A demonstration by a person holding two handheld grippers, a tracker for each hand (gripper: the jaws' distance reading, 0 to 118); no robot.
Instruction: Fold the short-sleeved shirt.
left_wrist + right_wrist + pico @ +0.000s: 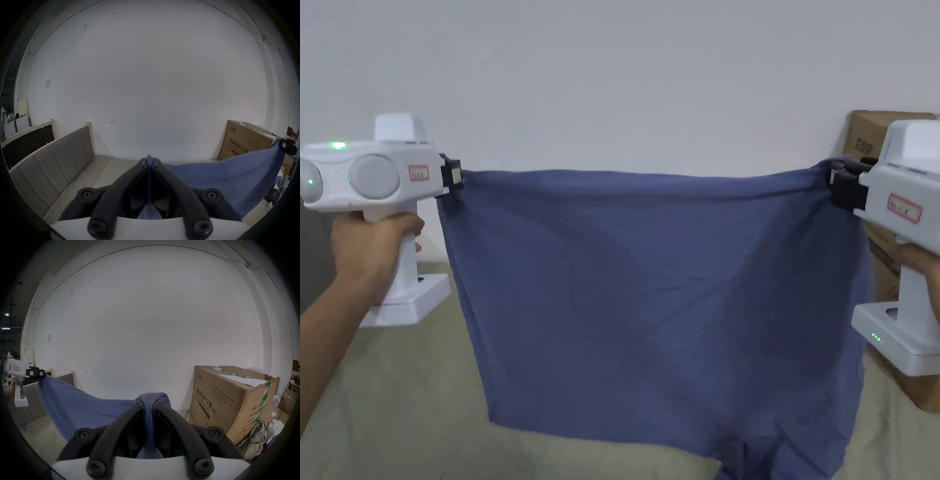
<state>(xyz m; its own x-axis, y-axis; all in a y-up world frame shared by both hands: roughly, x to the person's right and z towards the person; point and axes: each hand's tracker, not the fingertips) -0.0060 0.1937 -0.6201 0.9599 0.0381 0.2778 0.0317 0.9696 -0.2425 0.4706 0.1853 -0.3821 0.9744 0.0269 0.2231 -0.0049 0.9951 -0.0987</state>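
Both handles sit close to me in the head view: left gripper (452, 175) and right gripper (841, 181) each pinch a top corner of the blue shirt (656, 300), stretched taut, its lower edge brushing the bed (394, 400). From the left gripper view, jaws are clamped on cloth. From the right gripper view, likewise, beside a cardboard box (227, 400). I judge no fold finished yet; laying down and folding remain.

Right gripper (148, 404) pinches blue shirt (84, 404) beside box (227, 402).

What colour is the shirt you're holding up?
Plain dusky blue shirt, no pattern; the head view shows it best.
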